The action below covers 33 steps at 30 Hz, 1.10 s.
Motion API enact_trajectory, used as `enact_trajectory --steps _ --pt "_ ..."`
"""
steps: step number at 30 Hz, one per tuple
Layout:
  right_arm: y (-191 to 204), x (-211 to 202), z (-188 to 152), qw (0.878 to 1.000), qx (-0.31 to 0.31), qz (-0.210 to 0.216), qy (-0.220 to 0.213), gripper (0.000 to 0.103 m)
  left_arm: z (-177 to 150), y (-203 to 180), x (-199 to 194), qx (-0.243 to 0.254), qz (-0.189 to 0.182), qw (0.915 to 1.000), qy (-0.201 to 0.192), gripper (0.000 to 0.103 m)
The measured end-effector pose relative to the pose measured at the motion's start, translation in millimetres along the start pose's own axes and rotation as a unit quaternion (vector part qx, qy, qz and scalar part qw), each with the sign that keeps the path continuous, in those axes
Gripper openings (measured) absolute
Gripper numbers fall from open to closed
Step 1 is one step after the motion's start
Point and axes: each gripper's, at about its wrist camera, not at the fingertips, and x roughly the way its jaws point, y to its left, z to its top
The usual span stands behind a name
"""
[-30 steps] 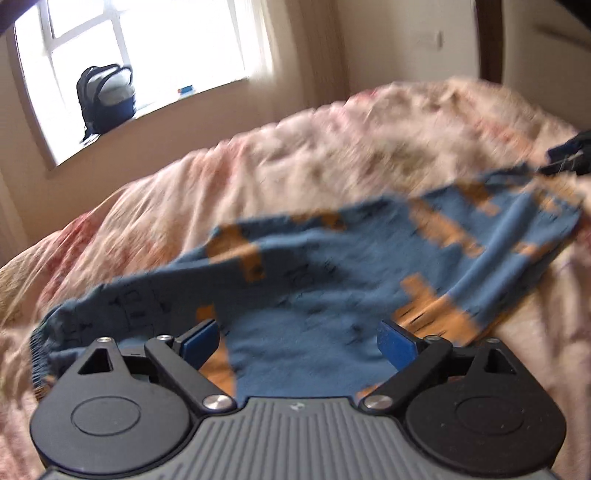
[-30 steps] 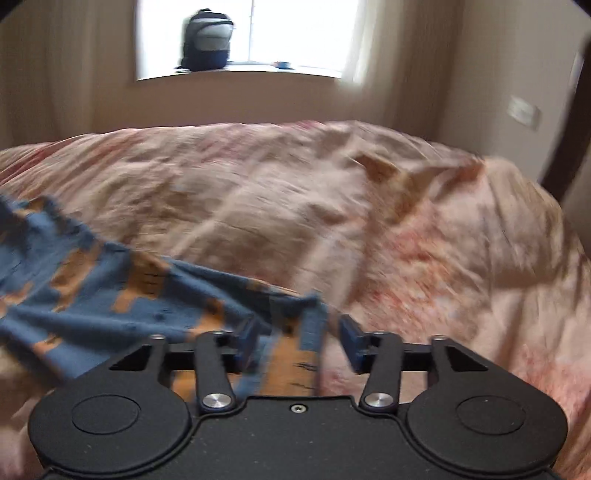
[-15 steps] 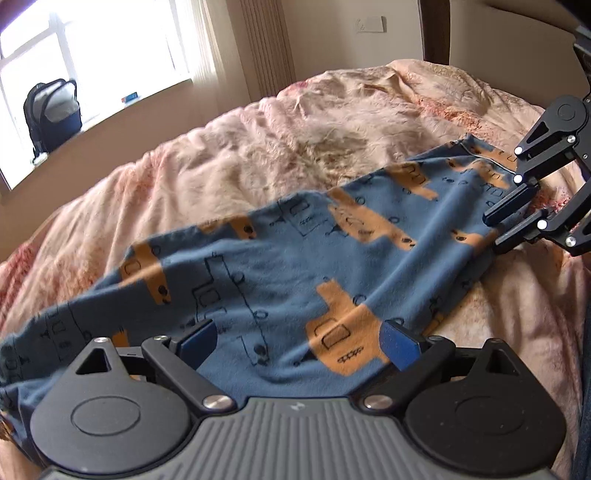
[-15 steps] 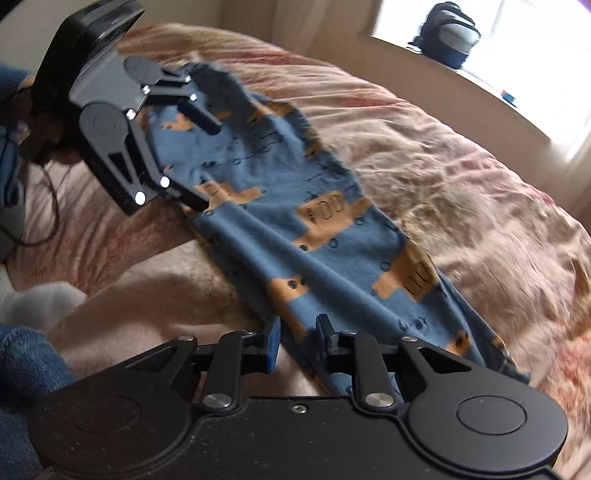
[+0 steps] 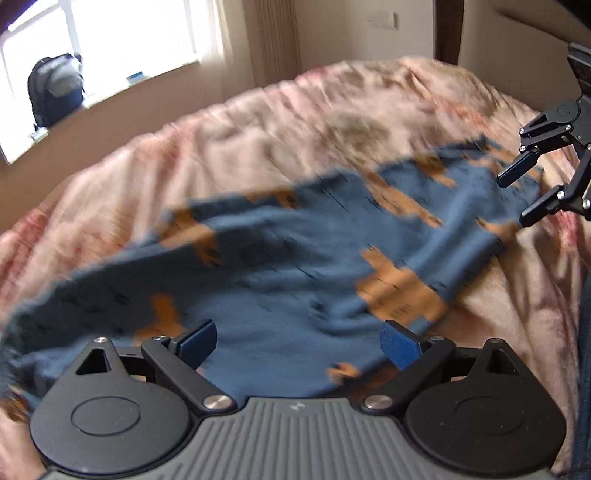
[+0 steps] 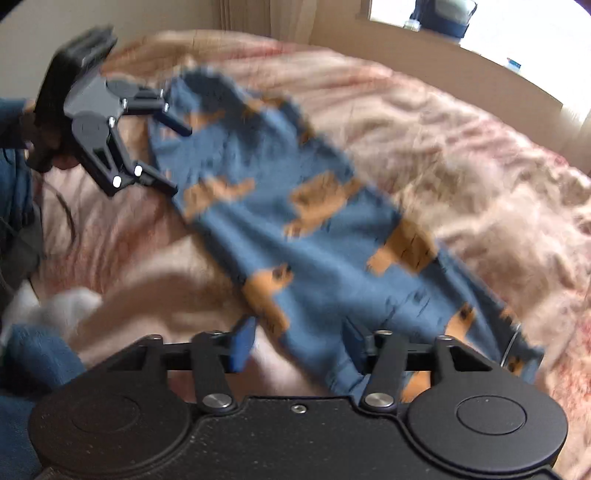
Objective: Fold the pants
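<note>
Blue pants with orange prints lie stretched across the pink bedspread; they also show in the right wrist view. My left gripper is open just above one end of the pants, jaws wide apart, holding nothing. It shows in the right wrist view at the far end of the pants. My right gripper is open over the other end, cloth between its blue pads but not pinched. It shows in the left wrist view, open.
A backpack stands on the window sill beyond the bed. The person's blue-clad legs are at the near left bed edge. A wall switch is on the far wall.
My right gripper has opened and let go of the pants. The pants have dropped flat onto the bed. The left gripper stays open and has shifted slightly.
</note>
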Motion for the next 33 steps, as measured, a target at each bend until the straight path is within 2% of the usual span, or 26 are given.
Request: enact_trajectory --steps 2,4,6,7,8,10,12,15,17,19,20,21,23,24,25,26,28,29,30,31,33 --pt "-1.2 6.0 12.3 0.999 0.014 -0.005 -0.034 0.063 9.5 19.7 -1.8 -0.015 0.045 0.9988 -0.014 0.098" --pt "2.7 27.8 23.3 0.999 0.012 0.003 -0.04 0.077 19.0 39.1 9.0 -0.025 0.11 0.9936 -0.011 0.099" --pt "9.3 58.8 28.5 1.0 -0.015 -0.011 -0.004 0.077 17.6 58.0 31.4 -0.022 0.173 0.9838 0.04 0.099" --pt "10.2 73.3 27.2 0.999 -0.028 -0.025 0.026 0.077 8.7 70.3 43.5 -0.024 0.181 0.9796 0.085 0.099" --pt "6.8 79.1 23.9 0.999 -0.029 -0.023 0.035 0.077 -4.8 84.3 46.4 -0.04 0.17 0.979 0.104 0.1" --pt "-7.3 70.7 24.0 1.0 0.012 -0.009 0.024 0.077 -26.3 109.8 26.5 -0.099 0.137 0.9819 0.086 0.101" --pt "-16.4 58.9 33.1 0.999 0.04 -0.016 -0.001 0.077 -38.0 126.6 -1.6 -0.133 0.127 0.9813 0.057 0.1" --pt "-18.4 61.4 65.8 0.998 0.054 -0.009 -0.039 0.077 -48.0 147.1 -39.1 -0.169 0.165 0.9716 -0.002 0.1" --pt "-15.1 82.7 97.8 0.997 0.059 0.003 -0.055 0.078 -53.7 164.1 -51.7 -0.196 0.207 0.9581 -0.024 0.1" --pt "-10.8 111.6 131.3 0.996 0.063 0.017 -0.068 0.077 -58.6 184.9 -50.1 -0.219 0.239 0.9454 -0.029 0.1" --pt "-10.2 129.5 148.5 0.995 0.067 0.028 -0.074 0.077 -64.1 199.3 -48.0 -0.236 0.236 0.9422 -0.029 0.098" --pt "-8.3 145.4 164.2 0.994 0.075 0.038 -0.076 0.074 -69.8 211.5 -42.5 -0.258 0.223 0.9397 -0.024 0.09" --pt "-5.2 171.3 190.5 0.992 0.084 0.047 -0.079 0.067 -80.7 233.1 -27.9 -0.315 0.173 0.9332 0.002 0.078" --pt "-3.7 184.0 201.0 0.993 0.082 0.048 -0.076 0.061 -86.0 238.9 -23.9 -0.341 0.146 0.9286 -0.001 0.074" --pt "-2.0 194.4 209.7 0.993 0.077 0.05 -0.071 0.056 -88.8 242.0 -23.5 -0.361 0.127 0.9238 -0.014 0.073" --pt "1.2 203.6 216.4 0.994 0.073 0.053 -0.066 0.055 -87.6 242.6 -23.4 -0.365 0.118 0.9233 -0.025 0.073" --pt "4.3 215.9 226.1 0.993 0.07 0.067 -0.06 0.049 -79.9 242.8 -20.5 -0.347 0.106 0.9312 -0.031 0.061" --pt "5.4 219.9 229.2 0.994 0.067 0.074 -0.055 0.047 -75.2 241.9 -18.5 -0.335 0.102 0.9362 -0.029 0.049" --pt "8.2 223.6 230.5 0.994 0.059 0.077 -0.047 0.039 -71.2 239.8 -17.6 -0.323 0.096 0.9412 -0.029 0.035" --pt "11.8 225.4 231.9 0.995 0.047 0.078 -0.038 0.037 -70.0 237.1 -19.9 -0.311 0.094 0.9453 -0.031 0.03" --pt "18.5 224.6 233.8 0.996 0.028 0.084 -0.029 0.039 -64.1 231.0 -19.7 -0.281 0.119 0.9516 -0.034 0.027"
